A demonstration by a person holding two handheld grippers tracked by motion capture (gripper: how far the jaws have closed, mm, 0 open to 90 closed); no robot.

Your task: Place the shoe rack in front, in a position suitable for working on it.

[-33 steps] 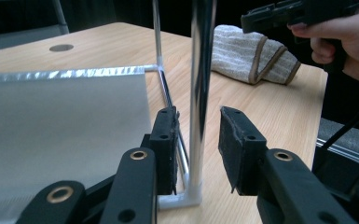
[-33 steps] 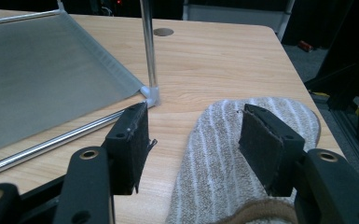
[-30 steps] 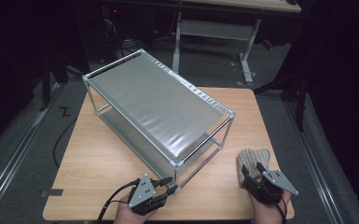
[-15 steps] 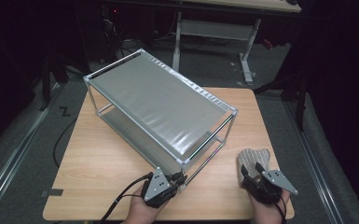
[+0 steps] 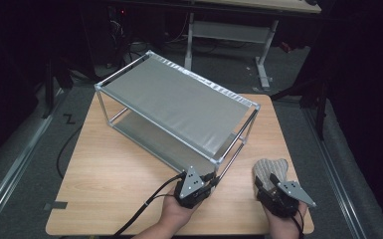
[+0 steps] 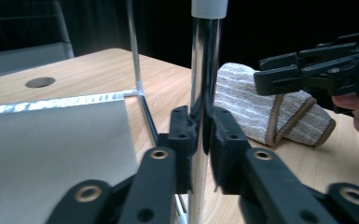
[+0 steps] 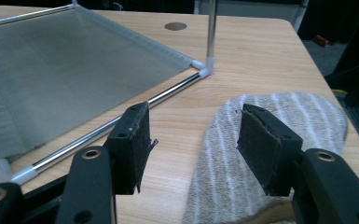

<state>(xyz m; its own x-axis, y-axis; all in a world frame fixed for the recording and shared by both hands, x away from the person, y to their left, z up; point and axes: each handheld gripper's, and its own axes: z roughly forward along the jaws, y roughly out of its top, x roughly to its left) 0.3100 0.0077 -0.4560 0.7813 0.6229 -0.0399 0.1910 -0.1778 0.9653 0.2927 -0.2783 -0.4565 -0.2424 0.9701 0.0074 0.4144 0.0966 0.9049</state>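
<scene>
While the right gripper (image 5: 272, 185) hangs with its jaws spread over the striped slipper (image 5: 270, 168), the left gripper (image 5: 208, 180) has slid along the table's near edge to the rack's (image 5: 179, 99) nearest corner post (image 6: 204, 70). Its jaws have just been opening a touch after closing, and they now pinch that chrome post between their pads (image 6: 182, 135). That grip suggests the rack is about to be steadied or shifted so the slipper can go onto a shelf. The rack is a two-tier frame of shiny tubes with grey fabric shelves, standing askew on the wooden table (image 5: 104, 174). The slipper lies flat just right of the gripped post, beige with pale stripes and a tan rim.
</scene>
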